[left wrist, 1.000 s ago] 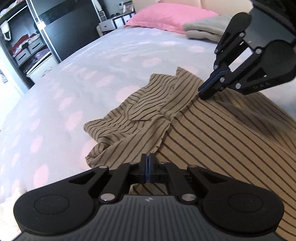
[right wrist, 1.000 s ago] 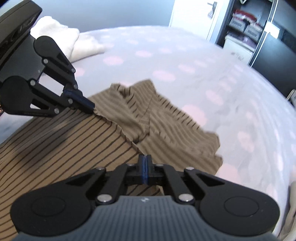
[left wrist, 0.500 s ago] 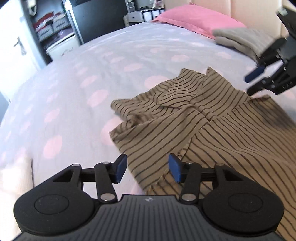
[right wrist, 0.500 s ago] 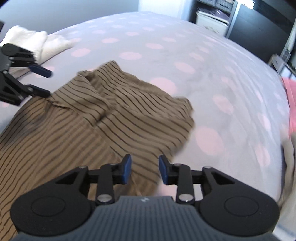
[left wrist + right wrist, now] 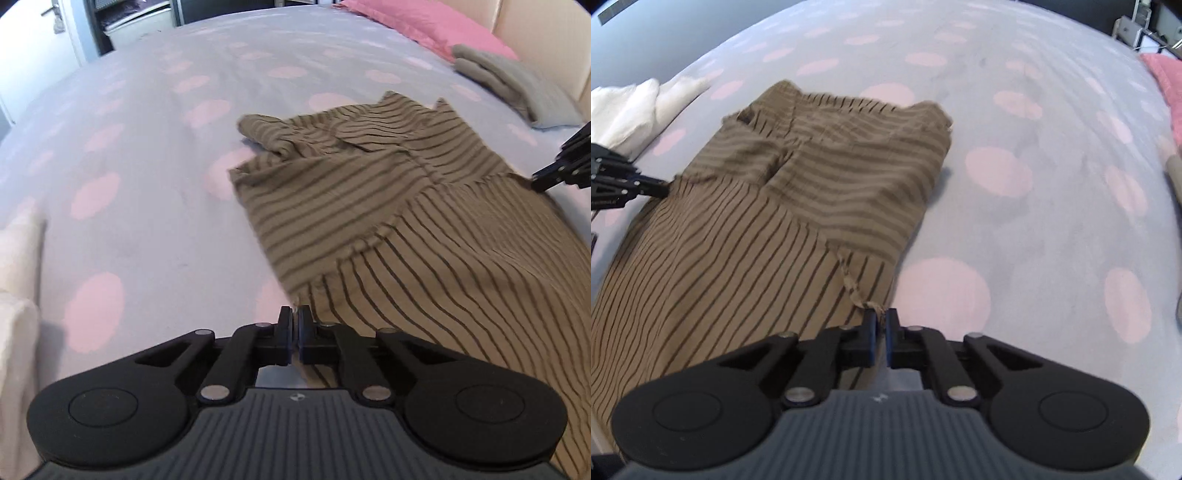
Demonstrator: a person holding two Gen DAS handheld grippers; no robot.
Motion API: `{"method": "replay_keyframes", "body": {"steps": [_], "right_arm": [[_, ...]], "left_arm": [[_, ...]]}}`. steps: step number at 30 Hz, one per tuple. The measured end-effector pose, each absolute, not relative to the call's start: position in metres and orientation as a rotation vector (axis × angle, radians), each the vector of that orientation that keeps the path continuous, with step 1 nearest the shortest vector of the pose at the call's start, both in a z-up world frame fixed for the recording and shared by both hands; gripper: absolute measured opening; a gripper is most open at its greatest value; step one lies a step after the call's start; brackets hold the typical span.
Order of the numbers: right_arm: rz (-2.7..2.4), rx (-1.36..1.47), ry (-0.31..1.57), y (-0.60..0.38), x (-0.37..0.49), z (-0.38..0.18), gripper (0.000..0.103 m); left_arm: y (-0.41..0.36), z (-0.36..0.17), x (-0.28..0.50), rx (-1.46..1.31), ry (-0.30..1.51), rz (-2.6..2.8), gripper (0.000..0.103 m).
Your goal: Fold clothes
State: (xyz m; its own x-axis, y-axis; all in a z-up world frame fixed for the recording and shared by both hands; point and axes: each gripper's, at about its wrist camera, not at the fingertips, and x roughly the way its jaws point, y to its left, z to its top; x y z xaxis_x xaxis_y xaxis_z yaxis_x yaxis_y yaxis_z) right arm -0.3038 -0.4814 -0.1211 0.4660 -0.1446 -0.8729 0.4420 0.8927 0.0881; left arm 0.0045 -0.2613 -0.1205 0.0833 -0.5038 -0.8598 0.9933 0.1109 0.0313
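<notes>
Grey bedspread (image 5: 155,229) with pale pink dots stretches ahead of both cameras. Far right in the left wrist view, a pink pillow (image 5: 424,22), with a folded grey cloth (image 5: 509,85) just below it. Far left in the right wrist view, a crumpled white cloth (image 5: 631,110).

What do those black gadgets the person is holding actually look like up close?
Each hand-held gripper is matte black plastic. The left hand-held gripper and the right hand-held gripper both have a ribbed grey body with a tiny logo, two round discs, jointed link bars with silver rivets, and two short fingers with blue-edged pads. No cables or sleeves show.
</notes>
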Motion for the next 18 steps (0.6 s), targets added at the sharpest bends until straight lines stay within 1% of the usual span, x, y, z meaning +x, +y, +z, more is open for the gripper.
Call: {"method": "replay_keyframes", "body": {"steps": [6,8,10,11,12,13,14,15,16,18], "right_arm": [[-0.423,0.28,1.081,-0.486,-0.294,-0.129,0.007],[-0.453,0.275,1.08,-0.49,-0.297,-0.126,0.011],[-0.472,0.291,1.057,-0.495,-0.302,-0.12,0.011],[-0.476,0.308,1.036,-0.498,-0.304,-0.116,0.011],[-0.48,0.32,1.013,-0.5,-0.305,-0.11,0.015],[-0.483,0.331,0.99,-0.502,-0.306,-0.105,0.026],[-0.478,0.346,0.964,-0.503,-0.306,-0.1,0.033],[-0.466,0.365,0.939,-0.504,-0.306,-0.095,0.044],[-0.452,0.388,0.918,-0.505,-0.304,-0.092,0.05],[-0.421,0.432,0.895,-0.506,-0.3,-0.088,0.056]], "left_arm": [[-0.262,-0.123,0.008,0.82,0.796,-1.232,0.002],[-0.26,-0.119,0.015,0.804,0.794,-1.212,0.009],[-0.258,-0.11,0.023,0.75,0.796,-1.199,0.027],[-0.258,-0.105,0.026,0.724,0.793,-1.198,0.029],[-0.258,-0.099,0.028,0.704,0.792,-1.203,0.032],[-0.26,-0.094,0.029,0.685,0.791,-1.212,0.035],[-0.261,-0.089,0.029,0.667,0.79,-1.222,0.038],[-0.264,-0.085,0.028,0.653,0.789,-1.235,0.046],[-0.267,-0.083,0.027,0.642,0.79,-1.248,0.05],[-0.273,-0.078,0.024,0.621,0.791,-1.273,0.05]]}}
